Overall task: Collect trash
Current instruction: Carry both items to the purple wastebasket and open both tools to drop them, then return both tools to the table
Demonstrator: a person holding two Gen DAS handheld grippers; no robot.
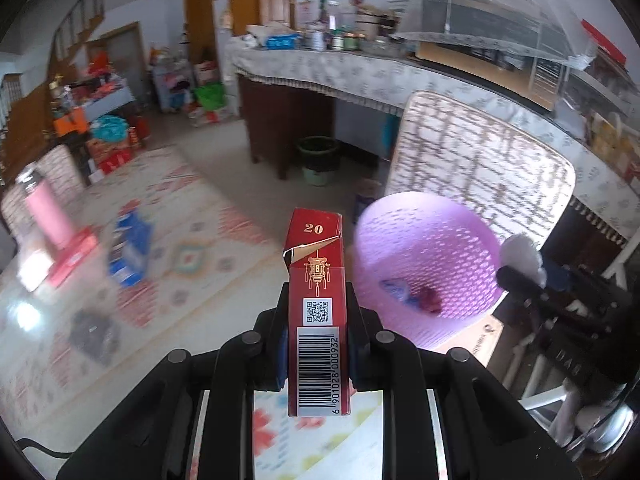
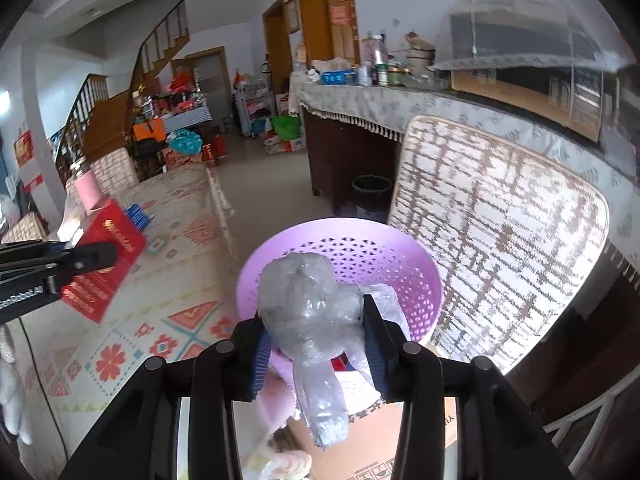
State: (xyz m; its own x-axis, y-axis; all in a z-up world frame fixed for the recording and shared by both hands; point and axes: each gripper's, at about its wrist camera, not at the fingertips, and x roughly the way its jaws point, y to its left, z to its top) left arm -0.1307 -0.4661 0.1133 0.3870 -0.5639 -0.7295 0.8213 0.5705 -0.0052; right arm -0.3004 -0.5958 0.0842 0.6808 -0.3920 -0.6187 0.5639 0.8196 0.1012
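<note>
Cardboard carton [image 1: 318,312] clamped; crinkled plastic wad [image 2: 310,312] gripped.

Chair [image 2: 500,240]: woven checked back, standing just beside the long surface.
Long surface [image 2: 380,106]: flowery cloth on top, with jars and bottles.
Net food cover [image 1: 500,16]: sits on that surface.
Stairs [image 2: 120,92]: wooden, far back.
Pink bottle [image 1: 48,212]: upright on the patterned cloth.
</note>
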